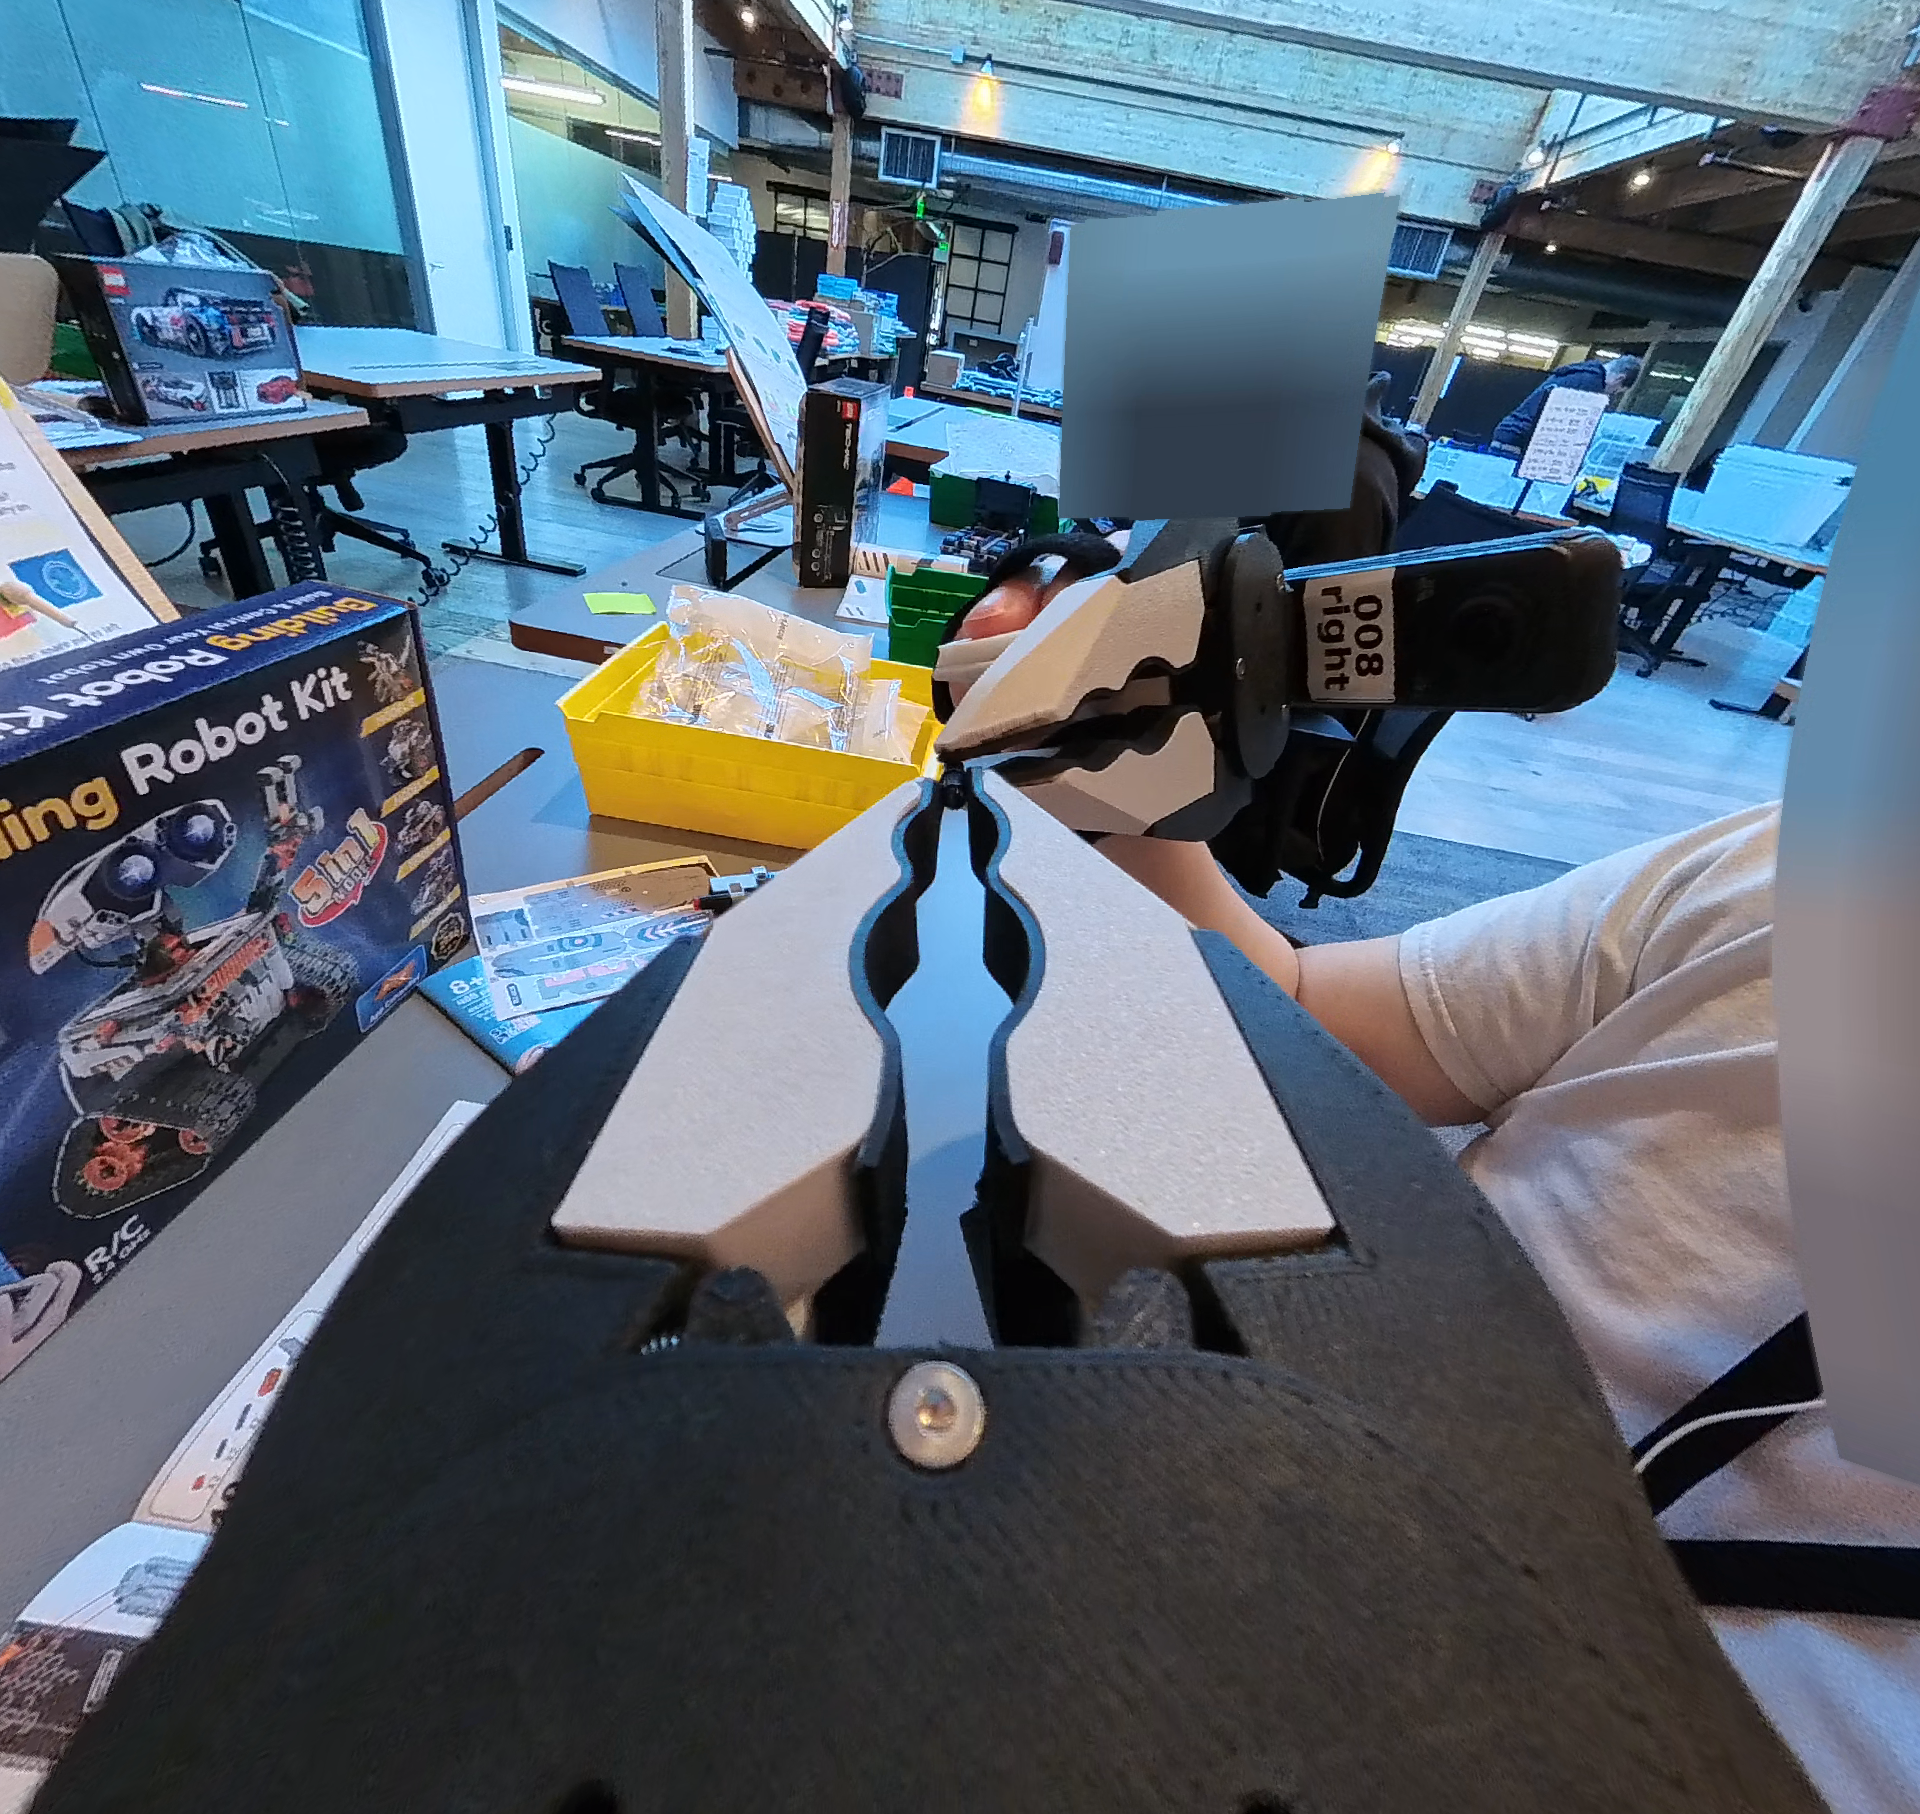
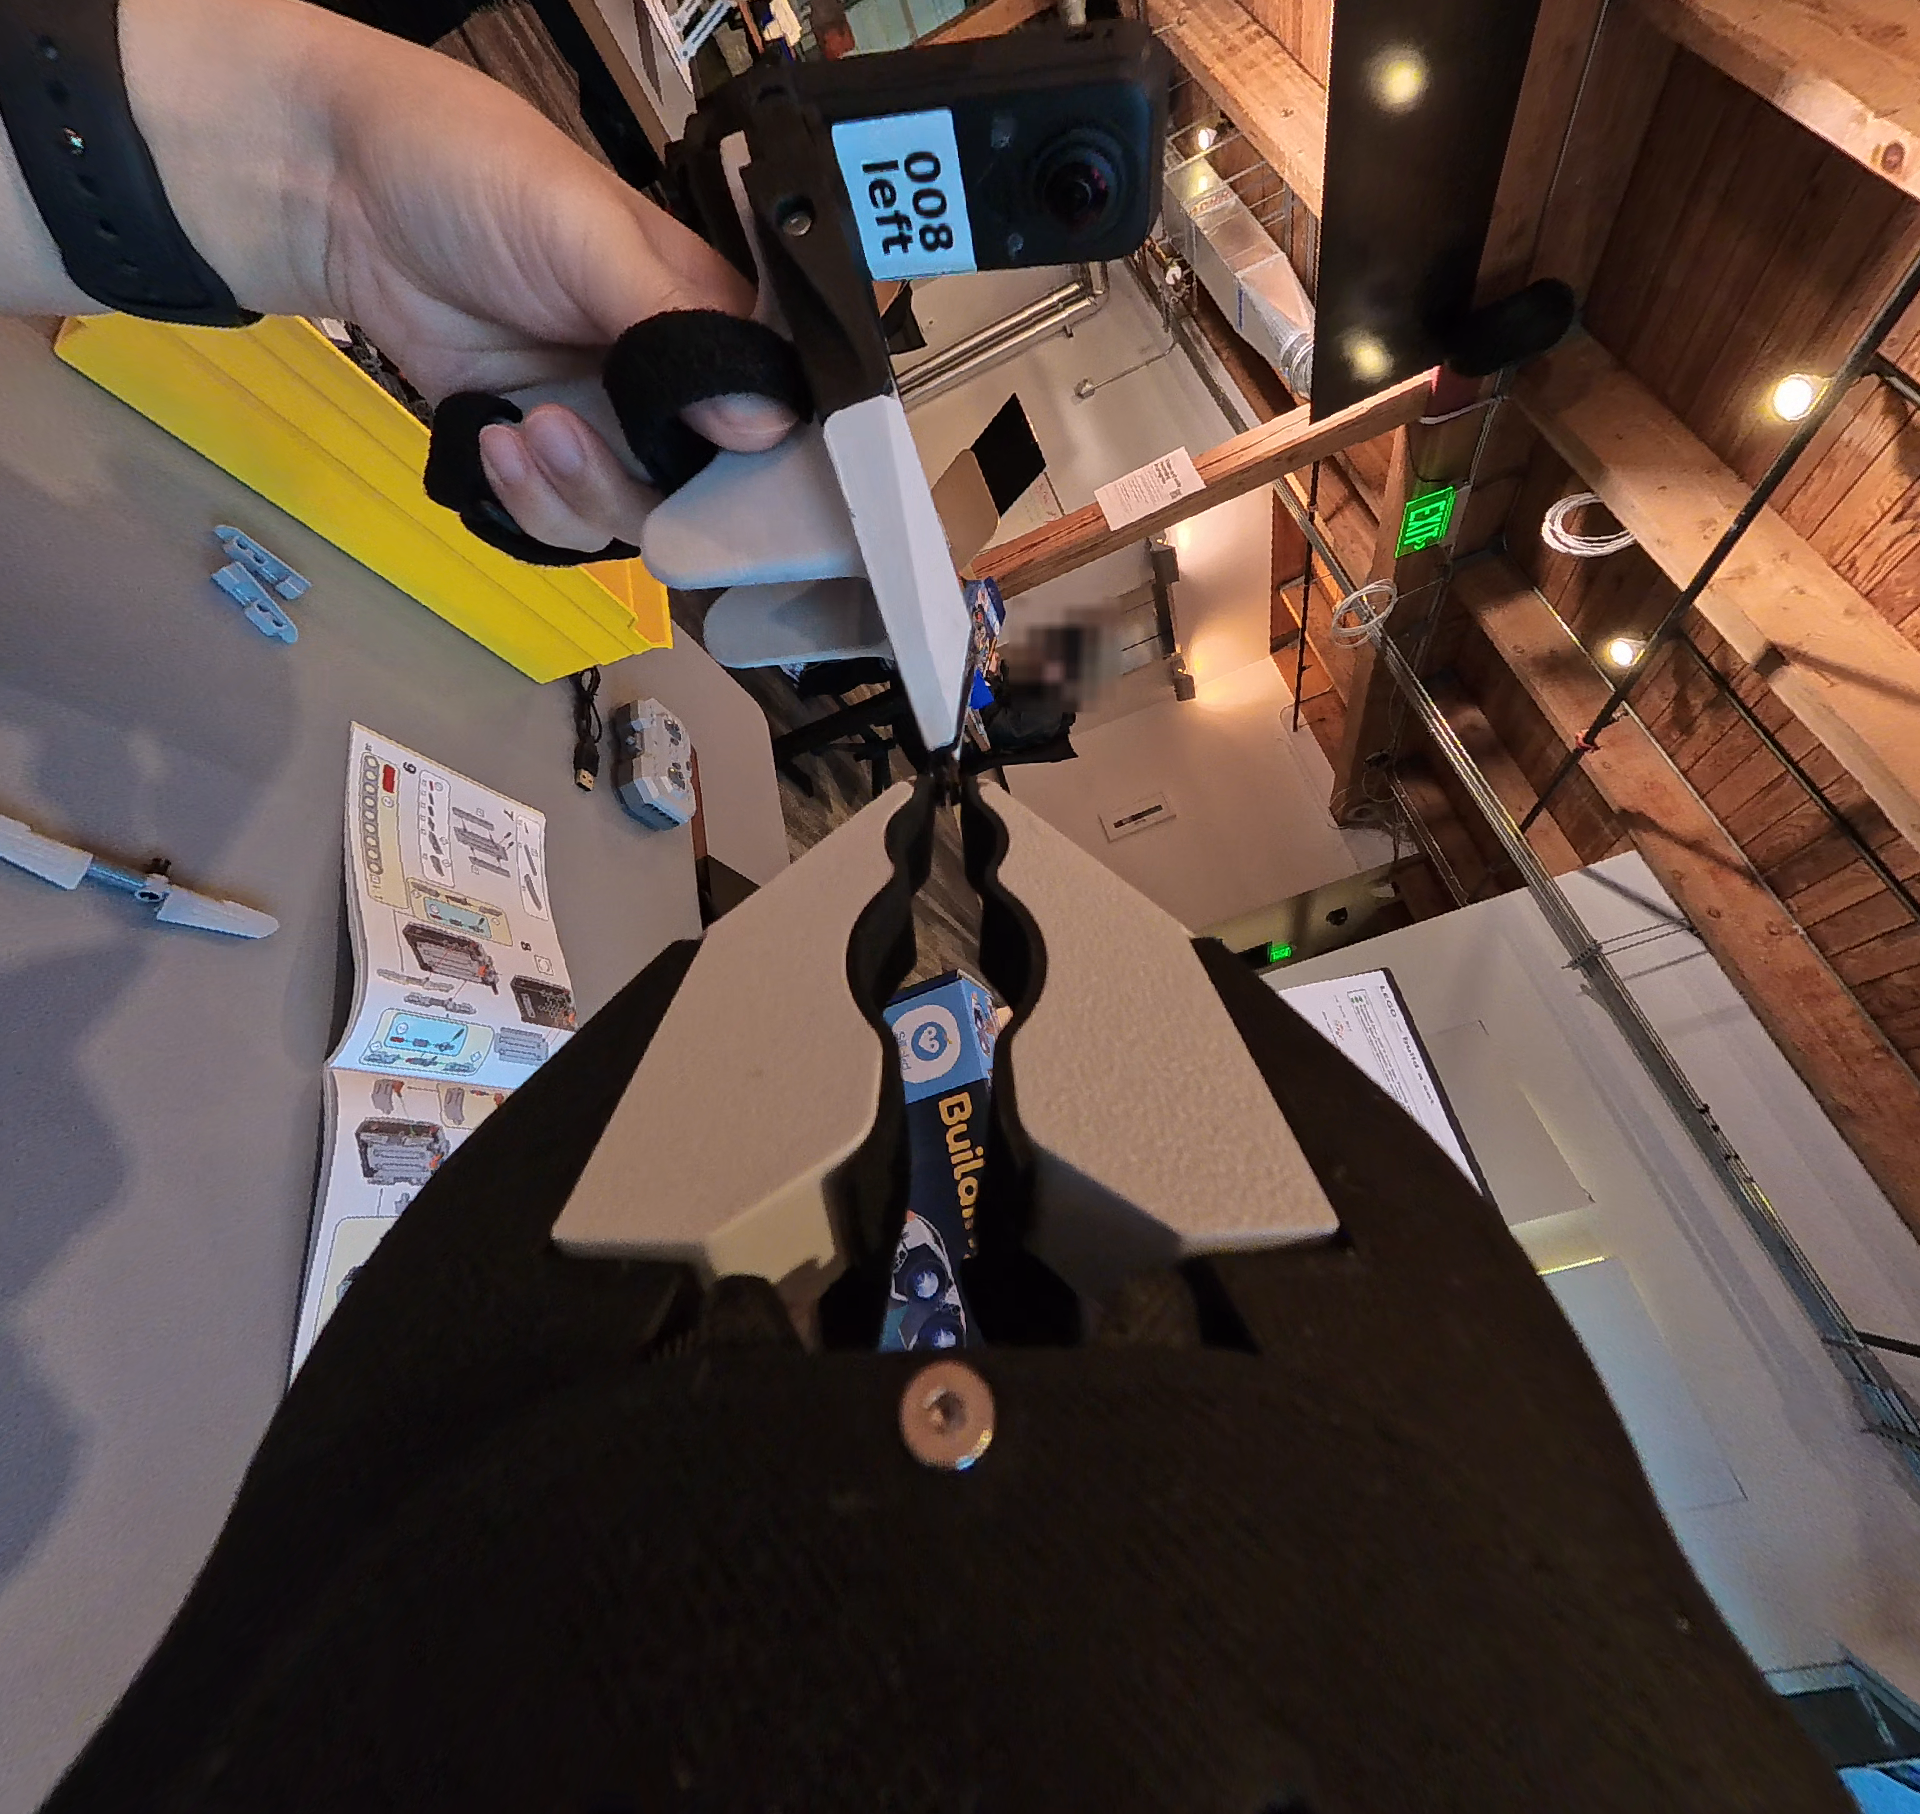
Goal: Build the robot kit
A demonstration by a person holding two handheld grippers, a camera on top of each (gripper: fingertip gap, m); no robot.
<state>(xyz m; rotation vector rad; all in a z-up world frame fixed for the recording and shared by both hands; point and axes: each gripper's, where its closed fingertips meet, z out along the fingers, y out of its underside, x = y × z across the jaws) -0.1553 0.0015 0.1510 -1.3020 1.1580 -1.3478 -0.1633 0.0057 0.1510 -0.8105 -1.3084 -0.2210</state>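
Grippers meet tip to tip in mid-air above grey table [image 2: 125, 1089]. Left gripper [image 1: 954, 793]: fingers nearly closed, pinching small black part [image 1: 953, 790] at tips. Right gripper [image 2: 943, 777]: fingers nearly closed on same part; part too small to identify. Keep both tips aligned, grip light. Nearby: yellow tray [image 1: 727, 777] with clear bags, robot kit box [image 1: 229, 891], open instruction booklet [image 2: 447, 985].

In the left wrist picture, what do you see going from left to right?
Robot kit box → yellow tray → left gripper tip, shut on a small black piece → right gripper, tip to tip with it → person's white sleeve.
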